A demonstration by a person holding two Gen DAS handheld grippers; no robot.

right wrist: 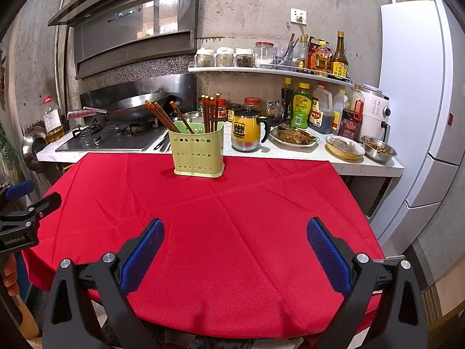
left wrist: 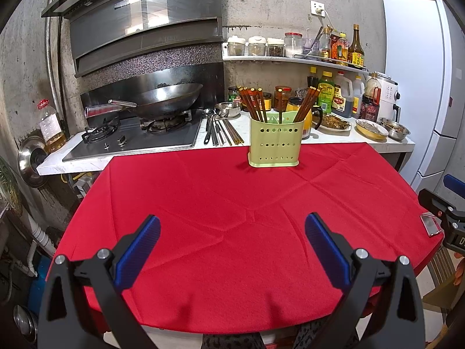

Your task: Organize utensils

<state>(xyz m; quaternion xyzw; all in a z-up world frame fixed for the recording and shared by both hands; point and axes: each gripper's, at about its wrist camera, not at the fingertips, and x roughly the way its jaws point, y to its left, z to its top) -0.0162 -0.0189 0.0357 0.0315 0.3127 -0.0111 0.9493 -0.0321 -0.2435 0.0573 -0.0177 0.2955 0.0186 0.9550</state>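
A green perforated utensil holder [left wrist: 274, 142] stands at the far edge of the red tablecloth [left wrist: 221, 203]; it also shows in the right wrist view [right wrist: 197, 154]. Several brown chopsticks [left wrist: 254, 103] stand in it, in two bunches [right wrist: 209, 113]. More chopsticks and a ladle [left wrist: 222, 131] lie on the counter beside the stove. My left gripper [left wrist: 232, 244] is open and empty over the near part of the table. My right gripper [right wrist: 235, 250] is open and empty, also over the near part. Each gripper shows at the edge of the other's view [left wrist: 444, 212] [right wrist: 26, 218].
A wok [left wrist: 168, 99] sits on the gas stove [left wrist: 133, 139]. The counter behind holds a yellow mug [right wrist: 248, 132], plates of food [right wrist: 293, 136], metal bowls [right wrist: 377, 148], sauce bottles [right wrist: 319, 110] and an air fryer [right wrist: 375, 107]. A white fridge [right wrist: 418, 87] stands on the right.
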